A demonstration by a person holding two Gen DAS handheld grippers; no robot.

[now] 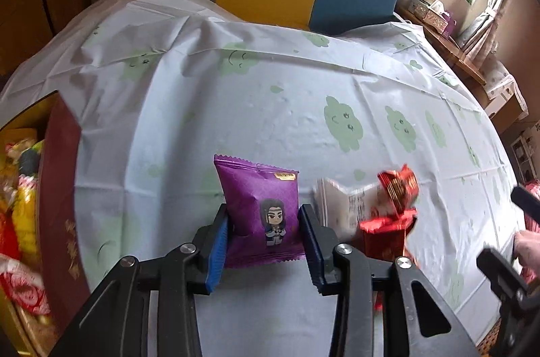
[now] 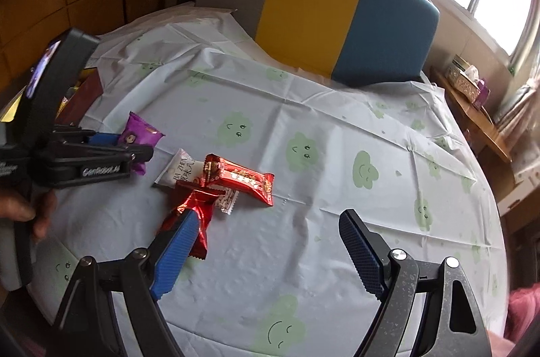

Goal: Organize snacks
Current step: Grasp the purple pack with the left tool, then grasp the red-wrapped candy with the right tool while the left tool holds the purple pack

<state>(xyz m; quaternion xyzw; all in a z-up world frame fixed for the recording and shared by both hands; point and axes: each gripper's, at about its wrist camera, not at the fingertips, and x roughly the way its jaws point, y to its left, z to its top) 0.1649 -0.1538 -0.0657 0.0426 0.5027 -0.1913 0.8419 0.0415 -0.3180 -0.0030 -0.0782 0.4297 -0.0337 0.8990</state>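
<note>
tablecloth | purple packet: 1, clamped by left gripper | red packets: 2

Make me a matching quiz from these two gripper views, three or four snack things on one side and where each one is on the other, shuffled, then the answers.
Things:
1. purple snack packet
2. white snack bar
3. red snack packet
4. dark red box

Places:
A. lying flat on the tablecloth, partly under red wrappers
B. clamped in the left gripper
C. at the table's left edge, full of snacks
D. on top of the small pile ahead of the open right gripper

Pairs: 1-B, 2-A, 3-D, 4-C
</note>
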